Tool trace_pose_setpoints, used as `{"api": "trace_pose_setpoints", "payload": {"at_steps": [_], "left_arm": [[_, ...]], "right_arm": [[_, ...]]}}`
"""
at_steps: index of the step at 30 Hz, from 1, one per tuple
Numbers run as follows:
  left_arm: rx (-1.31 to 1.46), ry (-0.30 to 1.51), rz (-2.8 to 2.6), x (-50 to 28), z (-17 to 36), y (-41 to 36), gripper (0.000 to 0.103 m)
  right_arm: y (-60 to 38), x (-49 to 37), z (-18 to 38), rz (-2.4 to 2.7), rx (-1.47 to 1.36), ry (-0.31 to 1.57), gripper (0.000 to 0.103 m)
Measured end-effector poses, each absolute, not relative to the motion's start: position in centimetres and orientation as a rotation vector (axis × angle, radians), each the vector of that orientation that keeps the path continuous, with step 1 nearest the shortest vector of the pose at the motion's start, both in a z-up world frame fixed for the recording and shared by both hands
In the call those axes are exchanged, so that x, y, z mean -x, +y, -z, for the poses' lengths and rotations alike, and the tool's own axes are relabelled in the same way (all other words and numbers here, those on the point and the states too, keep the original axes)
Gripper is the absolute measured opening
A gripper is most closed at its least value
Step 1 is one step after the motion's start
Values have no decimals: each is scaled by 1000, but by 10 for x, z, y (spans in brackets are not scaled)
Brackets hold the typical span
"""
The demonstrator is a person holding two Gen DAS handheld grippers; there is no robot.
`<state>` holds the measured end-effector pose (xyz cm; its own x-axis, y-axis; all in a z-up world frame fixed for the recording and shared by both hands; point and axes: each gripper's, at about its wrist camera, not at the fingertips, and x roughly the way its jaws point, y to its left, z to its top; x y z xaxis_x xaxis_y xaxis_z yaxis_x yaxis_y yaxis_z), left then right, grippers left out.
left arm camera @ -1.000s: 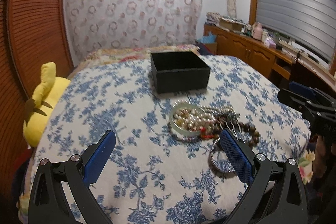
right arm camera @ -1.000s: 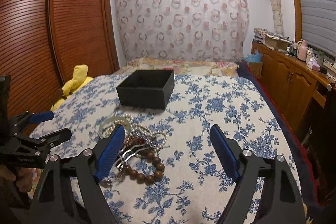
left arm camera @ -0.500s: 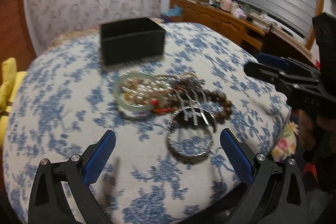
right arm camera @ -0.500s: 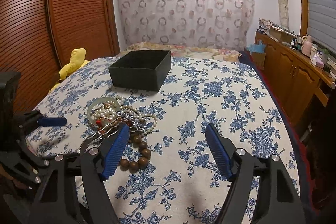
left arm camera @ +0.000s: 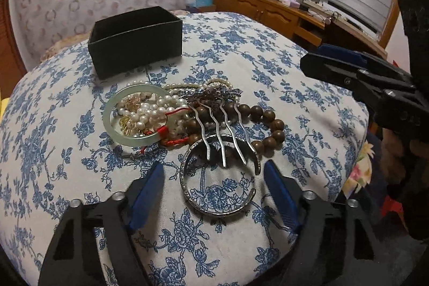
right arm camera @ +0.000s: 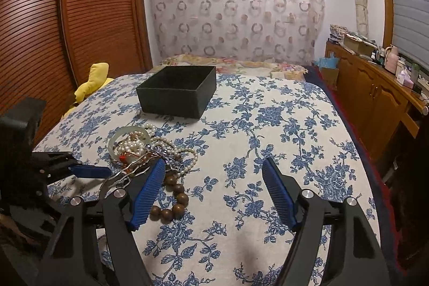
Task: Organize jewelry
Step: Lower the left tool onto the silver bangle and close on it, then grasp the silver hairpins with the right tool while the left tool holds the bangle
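A pile of jewelry lies on the blue-flowered bedspread (left arm camera: 53, 152): a pale green bangle (left arm camera: 112, 109), pearls (left arm camera: 150, 111), a silver hair comb (left arm camera: 214, 122), brown wooden beads (left arm camera: 268, 117) and a silver open bangle (left arm camera: 187, 189). An open black box (left arm camera: 136, 42) stands behind the pile. My left gripper (left arm camera: 214, 176) is open, its fingers on either side of the silver bangle, just above it. My right gripper (right arm camera: 213, 178) is open and empty, to the right of the pile (right arm camera: 150, 149); the box (right arm camera: 177, 93) is beyond it.
A yellow plush toy (right arm camera: 91, 85) lies at the bed's left edge by a wooden slatted wardrobe (right arm camera: 53, 31). A wooden cabinet (right arm camera: 375, 93) with small items runs along the right wall. A patterned curtain (right arm camera: 236, 10) hangs behind the bed.
My left gripper has moved forward and down to the jewelry pile and now brackets the silver bangle. My right gripper has come a little closer to the pile.
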<state>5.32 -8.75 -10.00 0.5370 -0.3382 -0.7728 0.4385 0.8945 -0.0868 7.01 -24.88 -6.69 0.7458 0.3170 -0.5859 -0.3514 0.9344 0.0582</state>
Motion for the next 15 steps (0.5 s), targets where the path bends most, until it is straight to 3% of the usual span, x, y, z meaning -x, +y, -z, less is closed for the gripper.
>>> {"api": "trace_pose_setpoints", "payload": {"at_steps": [1, 2, 6, 11, 15], "left_arm": [[-126, 886, 466, -53, 100, -88, 57], [-127, 882, 469, -52, 99, -86, 55], [-108, 875, 457, -50, 97, -72, 55], [-81, 858, 421, -46, 93, -50, 55], [-60, 845, 402, -46, 91, -39, 55]], "right_arm": [[-248, -71, 67, -370, 59, 632, 77], [-246, -72, 68, -377, 62, 634, 77], [-235, -74, 72, -408, 69, 649, 77], [-217, -77, 83, -479, 68, 700, 65], [-205, -83, 90, -518, 39, 739, 64]]}}
